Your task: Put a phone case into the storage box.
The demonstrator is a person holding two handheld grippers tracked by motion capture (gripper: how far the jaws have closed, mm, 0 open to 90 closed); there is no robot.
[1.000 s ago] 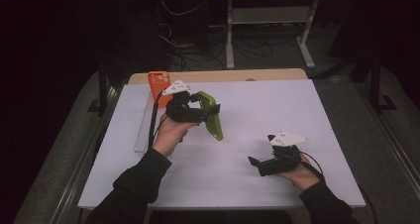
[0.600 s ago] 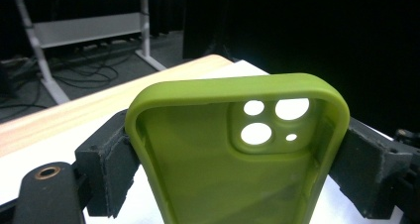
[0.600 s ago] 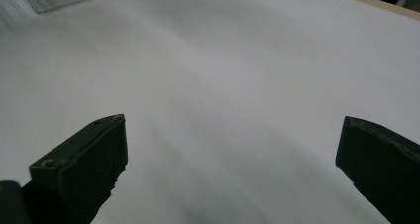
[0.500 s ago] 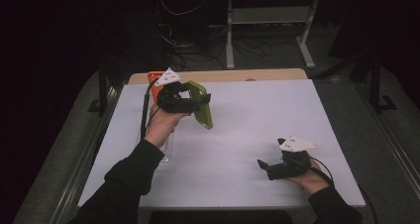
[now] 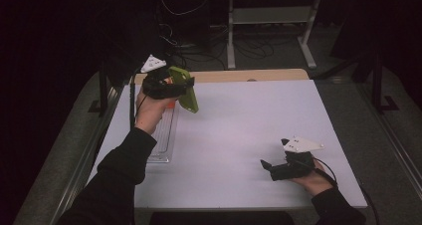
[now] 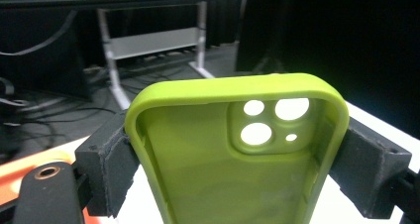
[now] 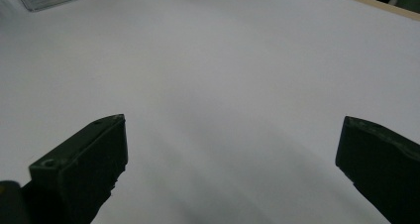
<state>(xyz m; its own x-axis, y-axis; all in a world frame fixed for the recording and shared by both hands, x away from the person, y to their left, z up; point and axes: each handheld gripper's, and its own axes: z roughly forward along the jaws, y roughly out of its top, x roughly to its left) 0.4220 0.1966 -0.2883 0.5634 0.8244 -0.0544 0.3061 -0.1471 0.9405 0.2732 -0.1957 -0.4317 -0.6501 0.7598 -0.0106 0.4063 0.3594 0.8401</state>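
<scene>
- High view: the left gripper (image 5: 183, 88) holds a green phone case (image 5: 184, 88) up off the white table (image 5: 249, 125), over its far left corner, with the case hanging down from the jaws.
- Left gripper view: both black pads (image 6: 106, 167) press on the long sides of the case (image 6: 237, 154), whose hollow inner face and camera cut-outs look toward the lens; the grip looks firm and square.
- Below the case in the high view lie a clear ribbed tray (image 5: 163, 135) near the left edge and something orange (image 5: 170, 104) at its far end, partly hidden by the hand.
- Right gripper (image 5: 267, 166) rests low on the table near the front right corner, well apart from the case; its own view shows the jaws standing wide with nothing but bare tabletop between them.
- My reading: the carrying step is in hand, the case picked up and not yet set anywhere.
- Next, I judge, the case needs a place to land or a handover; either calls for keeping the squeeze steady, since the soft rim could flex and slip, and for bringing the idle right gripper closer if it is to help.
</scene>
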